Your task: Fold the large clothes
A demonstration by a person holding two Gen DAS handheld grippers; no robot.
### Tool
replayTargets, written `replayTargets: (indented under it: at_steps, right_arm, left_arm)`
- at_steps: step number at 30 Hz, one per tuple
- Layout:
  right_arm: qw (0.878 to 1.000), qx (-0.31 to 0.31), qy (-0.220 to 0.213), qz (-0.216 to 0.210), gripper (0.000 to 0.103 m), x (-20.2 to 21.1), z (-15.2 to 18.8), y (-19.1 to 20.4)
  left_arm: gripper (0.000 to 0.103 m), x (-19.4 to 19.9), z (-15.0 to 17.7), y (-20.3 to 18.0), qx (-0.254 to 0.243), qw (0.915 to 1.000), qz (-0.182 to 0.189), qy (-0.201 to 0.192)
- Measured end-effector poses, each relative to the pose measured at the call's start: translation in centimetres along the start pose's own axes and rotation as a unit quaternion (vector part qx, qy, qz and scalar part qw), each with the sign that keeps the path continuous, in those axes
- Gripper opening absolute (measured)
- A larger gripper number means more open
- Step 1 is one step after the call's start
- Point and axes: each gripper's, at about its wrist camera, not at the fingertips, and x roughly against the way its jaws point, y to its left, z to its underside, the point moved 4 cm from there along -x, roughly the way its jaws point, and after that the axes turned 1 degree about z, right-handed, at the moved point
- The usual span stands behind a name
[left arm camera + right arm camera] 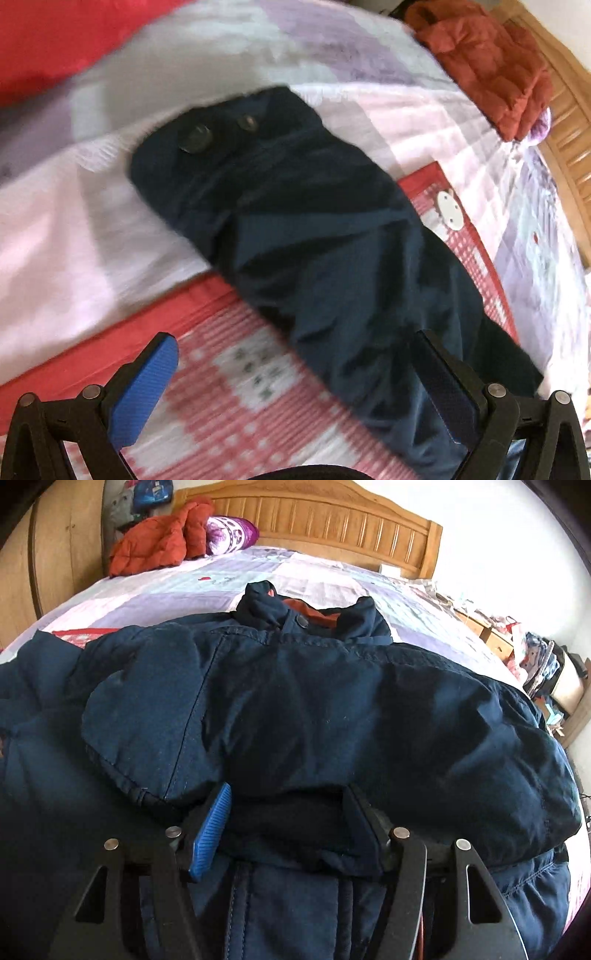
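Note:
A dark navy coat lies on the bed. In the left wrist view its sleeve [314,236] stretches away from me, with two dark buttons at the cuff [201,138]. My left gripper [295,391] is open above the near end of the sleeve, holding nothing. In the right wrist view the coat body [314,709] fills the frame, its collar with orange lining [310,614] at the far end. A sleeve is folded across the body. My right gripper [291,823] is open, its jaws either side of the folded sleeve's dark cuff [295,823].
The bed has a pale patchwork quilt [177,583] and a red checked cloth [240,406] under the sleeve. An orange padded jacket [155,542] and a purple pillow [231,533] lie by the wooden headboard [332,517]. A cluttered shelf [546,672] stands at right.

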Motion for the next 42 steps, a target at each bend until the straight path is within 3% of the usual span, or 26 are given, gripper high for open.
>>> replayTargets:
  at_steps: [5,10,12,15,16,17,19,23,28,34,42]
  right_arm:
    - [1.0,0.0,0.0,-0.001,0.067,-0.1,0.0,-0.1]
    - [1.0,-0.007,0.0,-0.011,0.067,-0.3,0.1,-0.4]
    - [1.0,-0.007,0.0,-0.013,0.067,-0.4,0.2,-0.5]
    - [1.0,-0.007,0.0,-0.012,0.067,-0.4,0.2,-0.5]
    - [1.0,-0.006,0.0,-0.011,0.067,-0.4,0.2,-0.5]
    - [1.0,-0.007,0.0,-0.012,0.067,-0.4,0.2,-0.5]
    - [1.0,-0.008,0.0,-0.013,0.067,-0.4,0.2,-0.5]
    - [1.0,-0.008,0.0,-0.012,0.067,-0.4,0.2,-0.4]
    - [1.0,-0.007,0.001,-0.012,0.067,-0.4,0.2,-0.5]
    - [1.0,-0.005,0.001,-0.009,0.067,-0.5,0.2,-0.5]
    - [1.0,0.012,0.01,0.006,0.067,-0.7,0.1,0.1]
  left_arm:
    - [0.103,-3.1,-0.6,0.5,0.057,0.9978,0.001,0.034]
    - [0.102,-4.1,-2.3,-0.2,0.064,0.9978,-0.008,0.015]
    - [0.096,-4.3,-3.0,-0.9,0.072,0.9972,0.019,0.008]
    - [0.061,-4.9,-3.1,-1.5,0.047,0.9988,0.007,0.01]
    - [0.038,-4.9,-3.1,-1.5,0.044,0.9989,0.013,0.007]
    - [0.028,-4.7,-3.1,-1.5,0.047,0.9986,0.024,0.002]
    - [0.02,-3.9,-3.0,-1.9,0.029,0.9991,0.024,-0.017]
    - [0.015,-1.7,-3.0,-3.5,-0.011,0.9978,0.022,-0.061]
    - [0.013,2.9,-3.1,-6.8,-0.073,0.9905,0.049,-0.106]
    - [0.012,9.2,-1.8,-12.3,-0.161,0.9741,0.074,-0.14]
    - [0.011,15.8,4.3,-23.1,-0.255,0.9464,0.134,-0.146]
